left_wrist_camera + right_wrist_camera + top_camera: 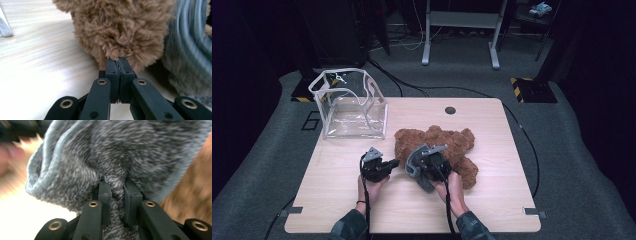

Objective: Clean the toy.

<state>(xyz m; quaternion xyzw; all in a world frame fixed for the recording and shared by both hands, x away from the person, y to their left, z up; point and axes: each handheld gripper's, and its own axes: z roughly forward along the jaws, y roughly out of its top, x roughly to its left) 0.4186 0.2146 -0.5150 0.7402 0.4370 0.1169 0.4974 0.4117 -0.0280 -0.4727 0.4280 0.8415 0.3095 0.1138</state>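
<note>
1. On the near half of the wooden surface (492,210), both grippers meet at a brown plush bear (452,142), and much of the contact is hard to read from above: the hands and gripper bodies cover the spot where the fingers touch it.
2. Parts of the grey knitted cloth (105,152) are blurred in the right gripper view, and its full outline is cut off by the frame edges, so what kind of garment it is cannot be told.
3. The left gripper (119,62) has its fingers pressed together with almost no gap, pinching a tuft of the bear's fur at the tips.
4. The right gripper (117,187) has its fingers nearly closed on a bunched fold of the grey cloth, which fills the narrow gap between them.
5. The bear is shaggy, warm brown and long-piled; it lies flat near the middle of the surface, stretching toward the right, with the grey cloth at its near left end.
6. A clear plastic box (349,105) with white edging stands at the far left corner, well apart from the bear.
7. The surface is pale wood grain with a dark round hole (450,110) near its far edge.
8. Grey carpet surrounds it, cables run across the floor, and white frame legs (460,30) stand in the dim background.
</note>
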